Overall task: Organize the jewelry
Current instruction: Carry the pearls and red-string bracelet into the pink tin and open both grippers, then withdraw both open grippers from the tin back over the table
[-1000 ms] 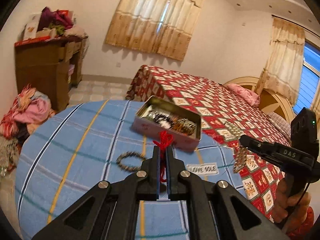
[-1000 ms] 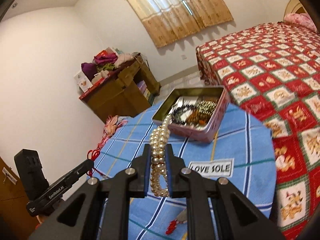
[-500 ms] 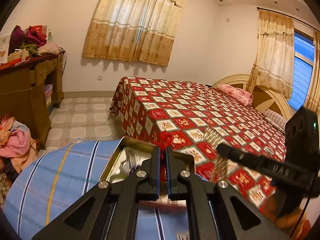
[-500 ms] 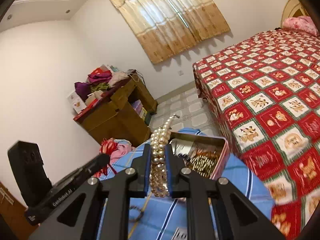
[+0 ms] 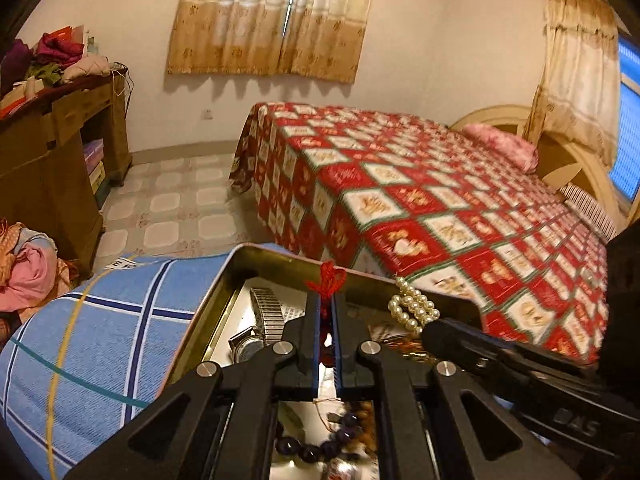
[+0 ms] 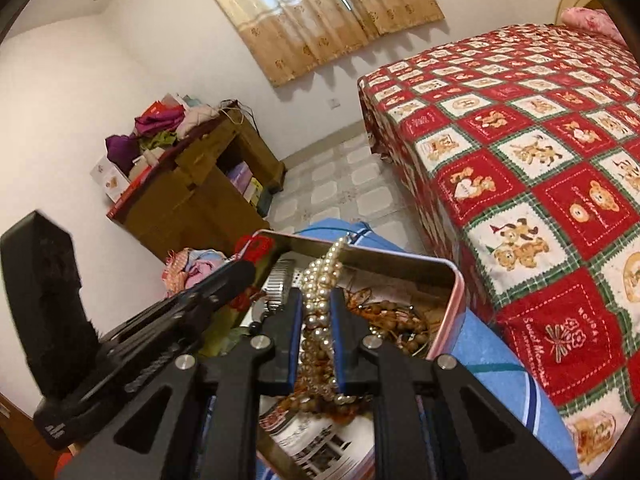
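An open metal tin [image 5: 280, 254] lies on a blue striped cloth [image 5: 100, 340]. It holds a watch with a metal band [image 5: 264, 320], purple beads [image 5: 304, 450] and brown wooden beads [image 6: 400, 320]. My left gripper [image 5: 327, 300] hangs over the tin, shut on a red knotted cord [image 5: 326, 280]. My right gripper [image 6: 316, 296] is over the tin [image 6: 456, 280] beside it. A pearl strand [image 6: 320, 276] stands up between its pads, which still touch it while the jaws are opening. The pearl strand [image 5: 412, 308] also shows in the left wrist view, and the red cord [image 6: 256, 248] in the right.
A bed with a red checked cover [image 5: 440, 200] stands just beyond the table on the right. A wooden desk piled with clothes [image 5: 48, 152] is at the left wall, with a heap of clothes [image 5: 28, 272] on the tiled floor below it.
Both grippers have moved forward and down, from in front of the tin to above it, each carrying its piece. The gap between the right gripper's pads looks slightly wider.
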Tool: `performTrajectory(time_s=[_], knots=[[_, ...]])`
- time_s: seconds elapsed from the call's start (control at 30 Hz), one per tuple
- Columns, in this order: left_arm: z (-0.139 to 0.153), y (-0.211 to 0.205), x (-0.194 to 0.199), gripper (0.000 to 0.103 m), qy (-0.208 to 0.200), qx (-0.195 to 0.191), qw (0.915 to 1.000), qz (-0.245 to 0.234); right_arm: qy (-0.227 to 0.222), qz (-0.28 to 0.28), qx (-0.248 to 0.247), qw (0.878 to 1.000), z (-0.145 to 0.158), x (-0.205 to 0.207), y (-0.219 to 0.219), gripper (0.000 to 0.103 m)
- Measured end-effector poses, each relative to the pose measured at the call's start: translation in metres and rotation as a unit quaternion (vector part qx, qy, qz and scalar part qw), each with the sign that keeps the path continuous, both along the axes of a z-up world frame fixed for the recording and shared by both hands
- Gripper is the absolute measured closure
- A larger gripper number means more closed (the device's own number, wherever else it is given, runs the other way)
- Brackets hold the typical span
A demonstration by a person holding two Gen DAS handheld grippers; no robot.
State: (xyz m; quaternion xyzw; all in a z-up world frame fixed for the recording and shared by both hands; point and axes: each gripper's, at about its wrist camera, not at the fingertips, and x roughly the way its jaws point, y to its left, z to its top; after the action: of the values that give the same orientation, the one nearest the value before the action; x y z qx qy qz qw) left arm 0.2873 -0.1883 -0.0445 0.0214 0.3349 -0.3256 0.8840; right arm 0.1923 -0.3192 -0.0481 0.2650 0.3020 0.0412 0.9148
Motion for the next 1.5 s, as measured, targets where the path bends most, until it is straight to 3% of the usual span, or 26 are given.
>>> performTrajectory(time_s=[0.13, 0.17, 0.2, 0.27, 0.37, 0.43, 0.5, 0.6, 0.73, 0.83, 0.9, 1.07, 1.5], knots=[[0.000, -0.003, 0.005, 0.092, 0.004, 0.018, 0.9997, 0.017, -0.017, 0.001, 0.016, 1.000, 0.015, -0.011, -0.004, 0.077], [0.005, 0.001, 0.005, 0.077, 0.014, 0.013, 0.9995, 0.024, -0.023, 0.001, 0.018, 1.000, 0.020, -0.015, -0.005, 0.077], [0.010, 0.006, 0.004, 0.052, 0.020, 0.009, 0.9994, 0.029, -0.032, -0.007, 0.018, 0.999, 0.029, -0.023, -0.007, 0.077], [0.027, 0.017, -0.003, 0.030, 0.010, -0.008, 0.9989, 0.045, -0.063, -0.020, 0.018, 0.998, 0.050, -0.040, -0.008, 0.077], [0.057, 0.040, -0.023, 0.030, -0.021, -0.025, 0.9977, 0.060, -0.110, -0.039, 0.013, 0.993, 0.083, -0.079, -0.003, 0.073], [0.070, 0.057, -0.040, 0.030, -0.028, -0.016, 0.9969, 0.072, -0.127, -0.059, 0.010, 0.990, 0.093, -0.104, 0.002, 0.042], [0.075, 0.079, -0.066, 0.030, -0.050, 0.002, 0.9943, 0.094, -0.133, -0.081, 0.000, 0.988, 0.095, -0.125, 0.009, 0.034], [0.068, 0.108, -0.101, 0.029, -0.062, 0.024, 0.9909, 0.117, -0.112, -0.088, 0.005, 0.990, 0.079, -0.152, 0.023, 0.034], [0.042, 0.137, -0.143, 0.029, -0.044, 0.050, 0.9868, 0.148, -0.050, -0.078, 0.017, 0.996, 0.041, -0.171, 0.040, 0.034], [0.023, 0.152, -0.173, 0.029, -0.046, 0.092, 0.9812, 0.163, -0.010, -0.058, 0.019, 0.998, 0.020, -0.185, 0.053, 0.034], [0.012, 0.166, -0.191, 0.029, -0.043, 0.103, 0.9766, 0.184, -0.008, -0.053, 0.005, 0.999, 0.015, -0.197, 0.058, 0.034], [-0.010, 0.189, -0.214, 0.029, -0.005, 0.098, 0.9749, 0.200, 0.002, -0.039, -0.037, 0.999, 0.008, -0.218, 0.077, 0.034], [-0.025, 0.195, -0.238, 0.029, 0.007, 0.109, 0.9754, 0.191, 0.003, -0.044, -0.088, 0.995, 0.009, -0.254, 0.093, 0.034]])
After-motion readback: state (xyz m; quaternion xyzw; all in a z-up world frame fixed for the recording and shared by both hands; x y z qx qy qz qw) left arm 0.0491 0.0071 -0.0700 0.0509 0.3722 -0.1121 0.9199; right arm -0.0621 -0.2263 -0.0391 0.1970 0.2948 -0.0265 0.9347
